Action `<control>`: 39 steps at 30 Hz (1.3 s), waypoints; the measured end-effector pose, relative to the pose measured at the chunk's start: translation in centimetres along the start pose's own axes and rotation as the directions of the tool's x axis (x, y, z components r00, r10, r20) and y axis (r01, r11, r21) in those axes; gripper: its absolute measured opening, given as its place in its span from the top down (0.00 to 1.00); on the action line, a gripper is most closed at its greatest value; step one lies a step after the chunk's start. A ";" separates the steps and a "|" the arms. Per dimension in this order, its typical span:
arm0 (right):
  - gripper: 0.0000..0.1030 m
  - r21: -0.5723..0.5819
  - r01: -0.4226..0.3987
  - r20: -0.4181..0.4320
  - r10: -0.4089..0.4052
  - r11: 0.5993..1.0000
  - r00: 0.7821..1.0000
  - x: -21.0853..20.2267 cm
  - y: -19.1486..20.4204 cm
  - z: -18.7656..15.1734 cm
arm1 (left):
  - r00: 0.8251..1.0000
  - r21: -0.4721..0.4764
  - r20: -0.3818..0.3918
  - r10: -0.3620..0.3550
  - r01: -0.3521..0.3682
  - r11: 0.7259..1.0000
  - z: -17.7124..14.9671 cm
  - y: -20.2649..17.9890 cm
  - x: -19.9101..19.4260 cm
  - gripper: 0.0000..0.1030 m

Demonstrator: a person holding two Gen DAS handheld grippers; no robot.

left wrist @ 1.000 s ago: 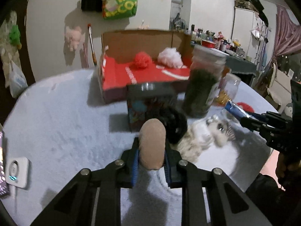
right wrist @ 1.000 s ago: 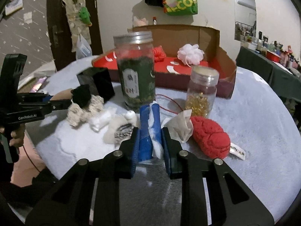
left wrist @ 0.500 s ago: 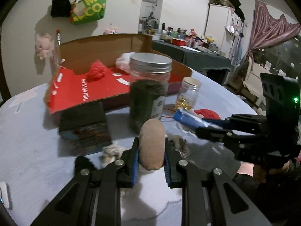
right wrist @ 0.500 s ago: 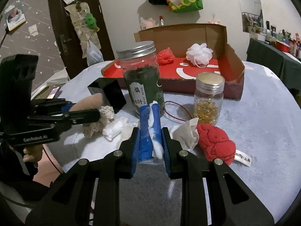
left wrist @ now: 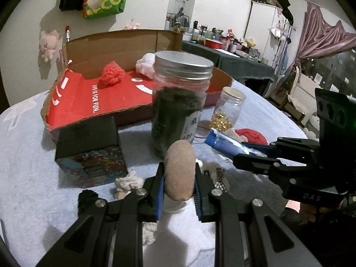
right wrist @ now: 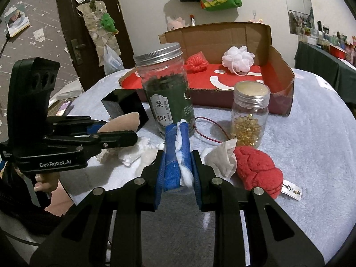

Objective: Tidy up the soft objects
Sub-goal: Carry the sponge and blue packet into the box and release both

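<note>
My left gripper [left wrist: 179, 185] is shut on a tan oval plush [left wrist: 179, 170], held above the table in front of the green jar. The left gripper also shows at the left of the right wrist view [right wrist: 124, 131]. My right gripper [right wrist: 177, 166] is shut on a blue and white soft cloth [right wrist: 176, 153]; it shows in the left wrist view [left wrist: 224, 144] too. The open red-lined cardboard box [right wrist: 280, 84] at the back holds a red knitted ball [right wrist: 197, 63] and a white pouf [right wrist: 238, 59]. A red plush [right wrist: 258, 169] and white tissue [right wrist: 222, 158] lie on the table.
A tall green-filled jar [right wrist: 166, 98] and a small jar of gold beads [right wrist: 250, 113] stand before the box. A black gift box [left wrist: 89, 151] sits at the left. Small white and black soft pieces [left wrist: 129, 183] lie under the left gripper. A red cord [right wrist: 209, 131] runs between the jars.
My left gripper has lifted and swung right with the tan plush, now facing the green jar. My right gripper has risen slightly with the blue cloth, nearing the left.
</note>
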State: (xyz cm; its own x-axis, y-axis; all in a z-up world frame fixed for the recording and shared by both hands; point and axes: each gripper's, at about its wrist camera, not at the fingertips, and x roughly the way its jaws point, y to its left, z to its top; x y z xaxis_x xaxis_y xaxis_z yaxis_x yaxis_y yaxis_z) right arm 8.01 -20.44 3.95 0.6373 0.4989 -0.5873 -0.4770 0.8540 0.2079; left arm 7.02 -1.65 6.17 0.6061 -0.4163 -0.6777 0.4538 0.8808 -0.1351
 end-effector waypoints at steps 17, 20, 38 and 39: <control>0.79 0.085 0.062 0.017 -0.063 0.994 0.998 -3.1 -3.9 0.3 | 0.994 -0.166 0.000 0.109 -0.107 0.980 -0.6 6.9 -4.8 0.78; 0.79 0.095 0.086 0.012 -0.088 0.992 0.996 -3.4 -5.0 0.3 | 0.988 -0.167 -0.017 0.155 -0.156 0.974 -0.8 8.0 -5.0 0.78; 0.79 -0.039 0.163 -0.033 -0.164 0.986 0.986 -2.5 -10.0 2.3 | 0.986 -0.050 -0.056 0.159 -0.162 0.986 -0.4 12.6 -2.5 0.78; 0.79 -0.050 0.162 -0.033 -0.164 0.985 0.986 -2.4 -10.2 2.6 | 0.986 -0.045 -0.058 0.158 -0.161 0.986 -0.2 12.7 -2.3 0.78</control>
State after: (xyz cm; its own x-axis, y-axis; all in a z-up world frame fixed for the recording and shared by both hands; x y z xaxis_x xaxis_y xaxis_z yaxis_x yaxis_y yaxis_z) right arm 12.96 -29.99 5.30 0.6868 0.3468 -0.6388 -0.3968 0.9152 0.0702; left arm 11.28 10.57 5.84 0.6315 -0.2582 -0.7311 0.3204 0.9455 -0.0571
